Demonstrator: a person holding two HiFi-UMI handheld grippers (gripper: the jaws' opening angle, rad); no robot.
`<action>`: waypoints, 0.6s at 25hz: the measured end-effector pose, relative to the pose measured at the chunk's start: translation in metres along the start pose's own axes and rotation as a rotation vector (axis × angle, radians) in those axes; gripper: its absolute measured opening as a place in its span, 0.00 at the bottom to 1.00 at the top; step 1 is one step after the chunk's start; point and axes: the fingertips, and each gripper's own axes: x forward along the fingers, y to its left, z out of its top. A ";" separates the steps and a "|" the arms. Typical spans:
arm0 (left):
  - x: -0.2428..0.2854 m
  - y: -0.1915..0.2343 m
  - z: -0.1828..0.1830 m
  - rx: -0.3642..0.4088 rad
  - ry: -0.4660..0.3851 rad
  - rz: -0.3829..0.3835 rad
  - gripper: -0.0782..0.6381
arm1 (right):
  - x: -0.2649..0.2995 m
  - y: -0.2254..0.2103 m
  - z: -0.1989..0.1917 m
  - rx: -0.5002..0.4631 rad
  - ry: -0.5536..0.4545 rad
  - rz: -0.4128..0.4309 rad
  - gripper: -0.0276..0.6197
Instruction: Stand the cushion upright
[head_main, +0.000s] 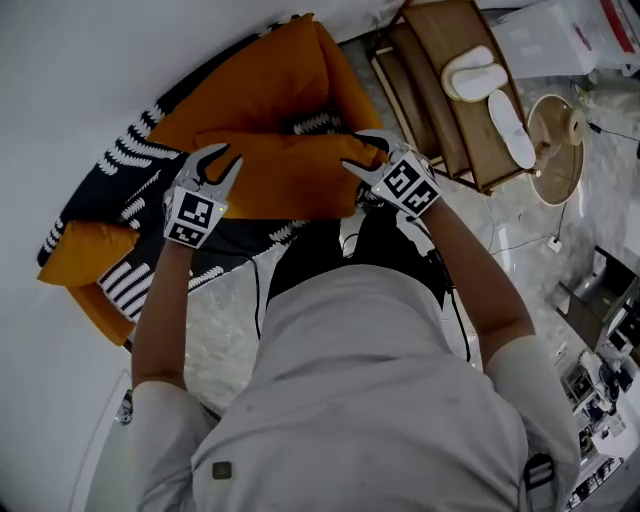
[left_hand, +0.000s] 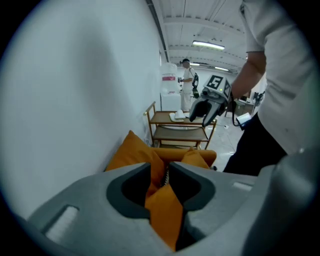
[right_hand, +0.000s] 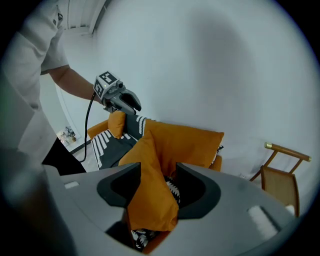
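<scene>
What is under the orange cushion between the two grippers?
Black-and-white patterned fabric shows at the edges of the cushion, spread over the sofa. What lies directly beneath the cushion is covered.

Head view: from above me, steeply down. Gripper views: close along my jaws, facing each other across the cushion.

A pale grey short-sleeved shirt sits above dark trousers. The left gripper and right gripper are grey with dark-lined jaws. Each has a black-and-white marker cube and a black cable running towards the shirt.
</scene>
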 end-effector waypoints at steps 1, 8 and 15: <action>0.008 -0.003 -0.009 -0.002 0.028 -0.037 0.29 | 0.006 -0.002 -0.009 0.003 0.023 0.004 0.40; 0.056 -0.007 -0.066 0.078 0.198 -0.169 0.36 | 0.051 -0.015 -0.066 0.061 0.166 0.062 0.49; 0.099 -0.006 -0.115 0.129 0.309 -0.245 0.45 | 0.093 -0.023 -0.113 0.090 0.262 0.098 0.51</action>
